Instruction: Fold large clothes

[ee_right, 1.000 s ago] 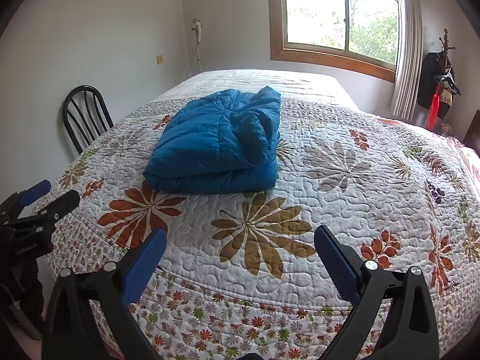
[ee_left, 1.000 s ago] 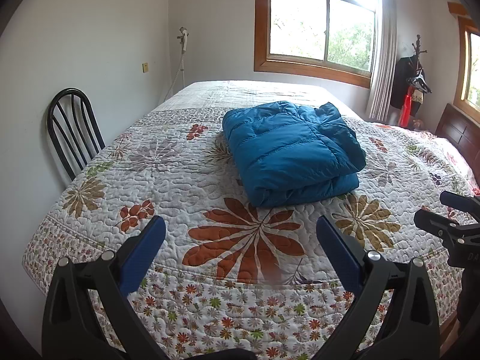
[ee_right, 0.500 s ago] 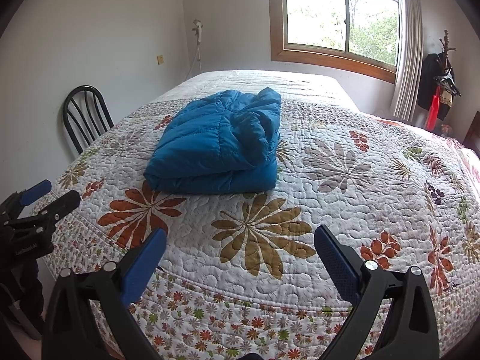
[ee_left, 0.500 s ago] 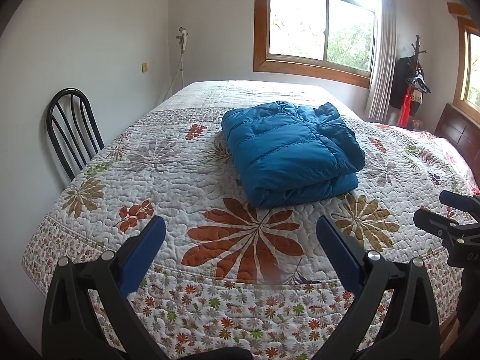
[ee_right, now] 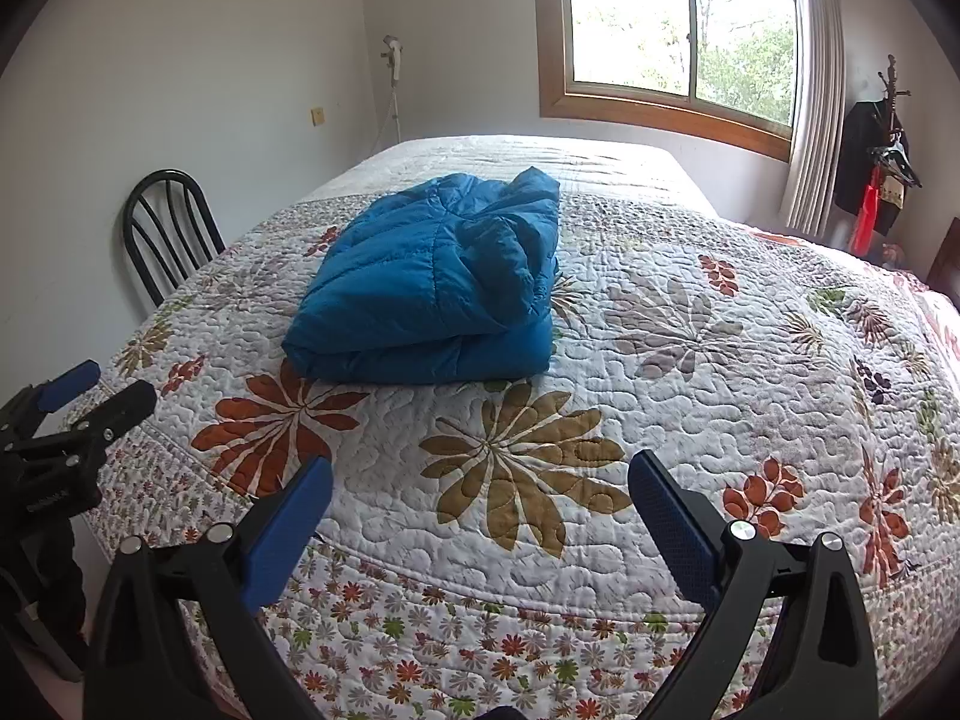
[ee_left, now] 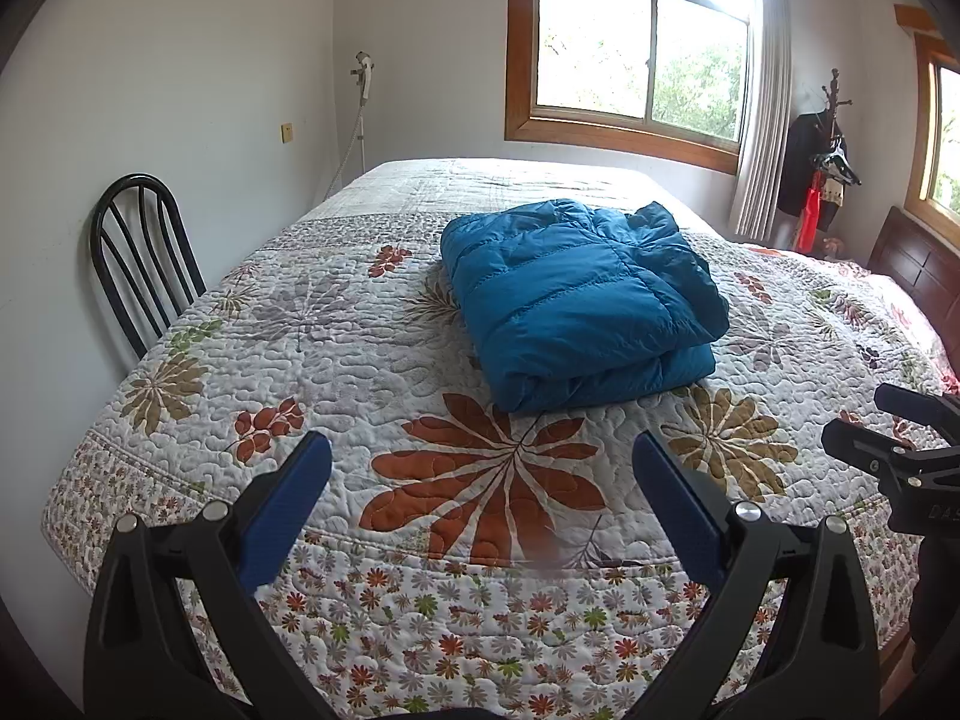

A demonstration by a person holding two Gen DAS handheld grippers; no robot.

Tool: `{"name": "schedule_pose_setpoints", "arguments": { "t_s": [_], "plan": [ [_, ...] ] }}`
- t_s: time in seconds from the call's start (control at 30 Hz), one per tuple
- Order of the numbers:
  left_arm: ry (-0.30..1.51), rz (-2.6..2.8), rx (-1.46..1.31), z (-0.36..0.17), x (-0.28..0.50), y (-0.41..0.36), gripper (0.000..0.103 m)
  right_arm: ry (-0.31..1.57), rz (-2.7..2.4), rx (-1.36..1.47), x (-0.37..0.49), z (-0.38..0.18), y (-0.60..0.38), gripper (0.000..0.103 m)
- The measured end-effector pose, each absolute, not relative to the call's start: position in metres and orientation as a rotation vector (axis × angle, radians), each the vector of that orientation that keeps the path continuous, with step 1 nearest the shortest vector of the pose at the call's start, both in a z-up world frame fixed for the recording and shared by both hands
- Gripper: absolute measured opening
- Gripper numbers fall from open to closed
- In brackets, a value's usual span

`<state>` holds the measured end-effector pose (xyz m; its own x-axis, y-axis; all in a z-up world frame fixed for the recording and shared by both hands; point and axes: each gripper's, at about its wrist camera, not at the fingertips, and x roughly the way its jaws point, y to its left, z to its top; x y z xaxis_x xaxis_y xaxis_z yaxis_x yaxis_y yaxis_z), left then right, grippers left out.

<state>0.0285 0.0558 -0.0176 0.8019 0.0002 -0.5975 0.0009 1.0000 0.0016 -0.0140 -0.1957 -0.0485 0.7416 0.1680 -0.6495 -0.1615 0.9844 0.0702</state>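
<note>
A blue puffy jacket [ee_left: 576, 300] lies folded into a thick bundle on the flowered quilt [ee_left: 336, 336] of the bed; the right wrist view shows the jacket [ee_right: 432, 300] left of centre. My left gripper [ee_left: 480, 462] hangs open over the near edge of the bed, well short of the jacket, with nothing between its blue pads. My right gripper [ee_right: 480, 480] is open too, held back from the jacket and empty. Each gripper shows in the other's view: the right one [ee_left: 900, 438] at the right edge, the left one [ee_right: 78, 402] at the left edge.
A black metal chair [ee_left: 144, 252] stands against the left wall beside the bed. A window [ee_left: 636, 54] with a curtain [ee_left: 762, 96] is behind the bed. A coat rack [ee_left: 822, 174] with hanging clothes stands at the right, and a dark headboard [ee_left: 918, 264] is at the far right.
Almost nothing differs: both grippers stay open and back from the bed edge, and the folded jacket lies where it was.
</note>
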Motion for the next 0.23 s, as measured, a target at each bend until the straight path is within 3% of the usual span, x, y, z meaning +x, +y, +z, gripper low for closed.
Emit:
{"name": "schedule_pose_setpoints", "arguments": {
  "t_s": [0.23],
  "plan": [
    [0.642, 0.000, 0.002, -0.0183, 0.0291, 0.0562, 0.100, 0.712, 0.181, 0.009, -0.0137, -0.0488, -0.1953, 0.099]
  ]
}}
